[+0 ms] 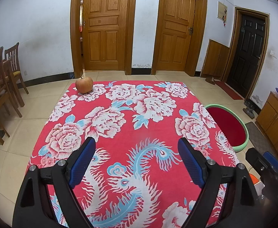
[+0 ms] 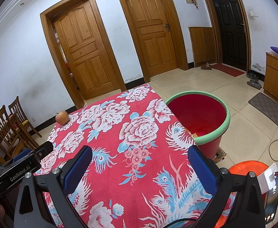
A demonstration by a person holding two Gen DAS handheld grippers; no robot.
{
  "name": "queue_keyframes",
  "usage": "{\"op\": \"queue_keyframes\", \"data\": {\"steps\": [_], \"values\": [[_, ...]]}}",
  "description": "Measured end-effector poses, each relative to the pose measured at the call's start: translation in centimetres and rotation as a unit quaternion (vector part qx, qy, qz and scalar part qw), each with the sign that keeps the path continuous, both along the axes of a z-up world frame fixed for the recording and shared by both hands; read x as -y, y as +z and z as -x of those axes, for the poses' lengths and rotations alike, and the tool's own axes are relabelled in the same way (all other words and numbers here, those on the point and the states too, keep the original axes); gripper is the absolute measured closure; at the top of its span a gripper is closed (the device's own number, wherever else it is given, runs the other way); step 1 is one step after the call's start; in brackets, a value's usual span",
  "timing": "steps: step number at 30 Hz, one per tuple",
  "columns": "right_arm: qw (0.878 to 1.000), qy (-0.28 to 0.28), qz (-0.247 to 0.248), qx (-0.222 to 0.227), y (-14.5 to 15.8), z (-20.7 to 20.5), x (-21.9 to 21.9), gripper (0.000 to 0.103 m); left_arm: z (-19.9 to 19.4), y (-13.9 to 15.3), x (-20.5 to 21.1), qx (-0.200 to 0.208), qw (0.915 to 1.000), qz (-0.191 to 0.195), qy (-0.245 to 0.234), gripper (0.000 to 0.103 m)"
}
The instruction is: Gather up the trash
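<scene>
Left wrist view first: the left gripper (image 1: 137, 148) hangs over the near half of the table (image 1: 129, 114), fingers spread wide, nothing between them. Same story on the right wrist view, where the right gripper (image 2: 140, 156) has its blue pads (image 2: 78, 168) far apart and empty.

And the cloth looks almost bare! 1 apple (image 1: 84, 84) sits at the far left corner, well apart from both grippers. A tiny brown scrap (image 1: 55, 128) lies by the left edge, too small to identify. If those are the trash, my read is that the collecting is either nearly done or not yet started on them; neither gripper has reached anything.

The bin (image 2: 198, 114), red with a green rim, stands on the floor just beside the table's right edge. The right view looks down into it and catches a little yellowish stuff (image 2: 193, 133) low against the near wall. The left view shows only part of the rim (image 1: 224, 105) and nothing inside. The right view also adds an orange tub (image 2: 249, 167) and a phone (image 2: 272, 195) at near right.
</scene>
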State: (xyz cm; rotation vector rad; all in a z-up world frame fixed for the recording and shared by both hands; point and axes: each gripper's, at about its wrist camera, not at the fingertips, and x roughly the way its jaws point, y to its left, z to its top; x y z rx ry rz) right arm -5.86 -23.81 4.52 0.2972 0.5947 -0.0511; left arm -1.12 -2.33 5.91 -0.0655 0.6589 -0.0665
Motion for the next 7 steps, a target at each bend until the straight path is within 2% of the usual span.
{"op": "queue_keyframes", "data": {"steps": [7], "values": [[1.0,-0.001,-0.001,0.0,0.01,-0.03,0.02,0.001,0.1,-0.02,0.05,0.0,1.0,0.0,0.0,0.016]]}}
